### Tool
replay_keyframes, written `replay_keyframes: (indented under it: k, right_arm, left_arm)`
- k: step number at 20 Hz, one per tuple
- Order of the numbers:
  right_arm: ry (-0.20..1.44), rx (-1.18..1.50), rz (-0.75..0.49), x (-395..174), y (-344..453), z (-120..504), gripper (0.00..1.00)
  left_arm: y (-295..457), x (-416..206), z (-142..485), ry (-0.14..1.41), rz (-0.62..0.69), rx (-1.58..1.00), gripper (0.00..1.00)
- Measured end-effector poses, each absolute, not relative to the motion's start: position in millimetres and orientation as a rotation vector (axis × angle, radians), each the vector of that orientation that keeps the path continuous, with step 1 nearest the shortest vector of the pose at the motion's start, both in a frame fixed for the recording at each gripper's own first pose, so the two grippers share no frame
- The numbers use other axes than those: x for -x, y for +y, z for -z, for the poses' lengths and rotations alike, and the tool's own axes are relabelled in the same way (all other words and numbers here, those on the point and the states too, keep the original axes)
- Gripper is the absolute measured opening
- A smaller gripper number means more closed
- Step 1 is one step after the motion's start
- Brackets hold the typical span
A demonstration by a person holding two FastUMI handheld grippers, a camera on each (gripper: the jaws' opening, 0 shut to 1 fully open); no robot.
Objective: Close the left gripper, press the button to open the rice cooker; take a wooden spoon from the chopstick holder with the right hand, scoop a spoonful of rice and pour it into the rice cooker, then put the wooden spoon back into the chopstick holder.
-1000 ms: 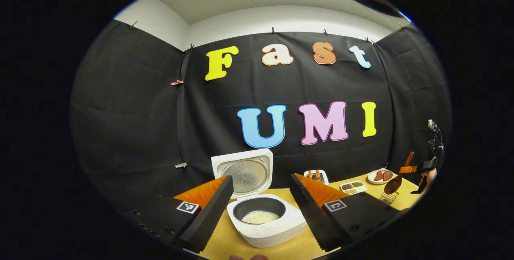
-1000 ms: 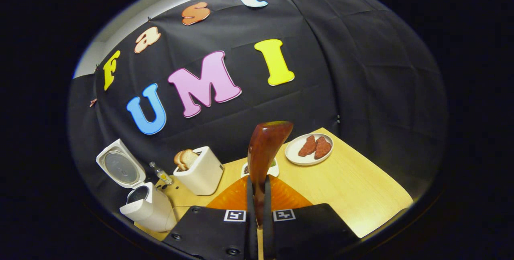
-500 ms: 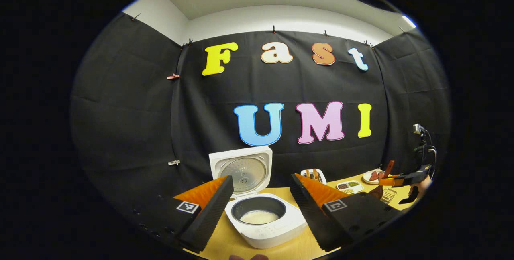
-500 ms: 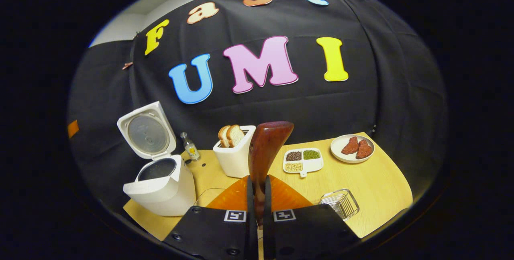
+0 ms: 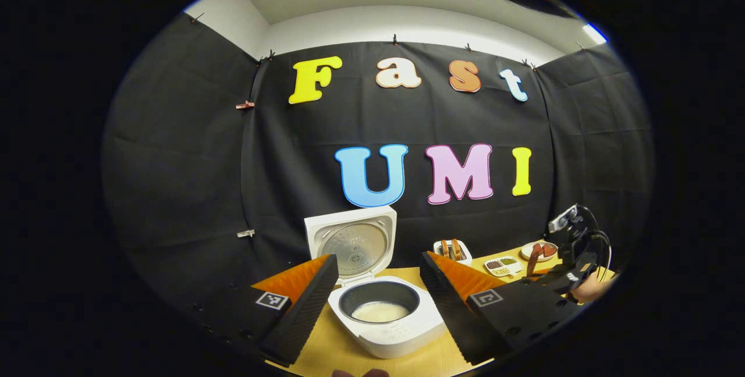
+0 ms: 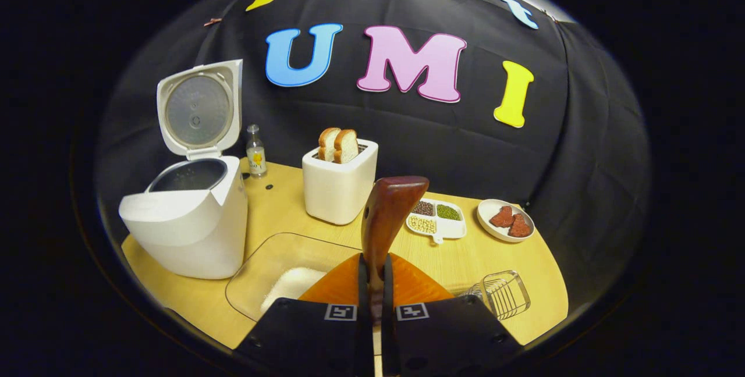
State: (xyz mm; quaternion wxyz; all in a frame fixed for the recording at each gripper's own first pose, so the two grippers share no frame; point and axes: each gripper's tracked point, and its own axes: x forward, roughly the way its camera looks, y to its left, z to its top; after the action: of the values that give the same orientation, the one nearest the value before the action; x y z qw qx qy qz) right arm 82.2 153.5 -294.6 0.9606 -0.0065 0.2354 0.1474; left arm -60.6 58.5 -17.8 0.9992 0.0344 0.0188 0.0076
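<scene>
Two fisheye views of a yellow wooden table point(image 6: 512, 266) in a booth walled with black cloth.

Left gripper view: left gripper point(image 5: 378, 284) at the bottom, fingers spread wide apart, holding nothing. Between them and just beyond, a white rice cooker point(image 5: 387, 330) with lid point(image 5: 352, 243) standing upright at the back, dark inner pot exposed, pale rice point(image 5: 380, 311) lying in its bottom. Farther right on the table, a small white toaster point(image 5: 453, 249), a divided dish point(image 5: 502, 265) and a plate point(image 5: 538, 251). At the far right, the right gripper point(image 5: 544, 275) held by a hand point(image 5: 588, 291), with the brown wooden spoon point(image 5: 532, 259) rising from it.

Right gripper view: right gripper point(image 6: 372, 290) at the bottom centre, fingers pressed together on the handle of the wooden spoon point(image 6: 385, 220), pinching it. Spoon standing nearly upright, bowl uppermost, tipped slightly right. Directly below and left of the fingers, a clear glass tray point(image 6: 256, 272) holding a heap of white rice point(image 6: 291, 287). Left of the tray, the rice cooker point(image 6: 186, 231), lid point(image 6: 198, 106) raised. Behind the cooker, a small bottle point(image 6: 255, 153) against the cloth. At centre, the toaster point(image 6: 337, 188) with two slices of bread point(image 6: 337, 144) sticking out of the top. Right of the spoon, the divided dish point(image 6: 436, 220) with three kinds of beans, and beyond it the plate point(image 6: 505, 221) with two reddish pieces of meat. Nearer, at lower right, a wire chopstick holder point(image 6: 500, 294) on the table.
</scene>
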Motion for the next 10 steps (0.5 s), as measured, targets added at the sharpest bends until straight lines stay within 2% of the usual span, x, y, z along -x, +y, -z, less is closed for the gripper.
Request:
replay_keyframes:
  k: [5,10]
  right_arm:
    - [0.538,0.072,-0.274,-68.3,179.8,328.0,0.10]
    - [0.646,-0.306,-0.247,-53.4,214.6,325.9,0.10]
  left_arm:
    - [71.7,64.7,25.3,0.050,-0.022,-0.076,0.97]
    - [84.8,69.1,27.9,0.048,-0.042,-0.058,0.97]
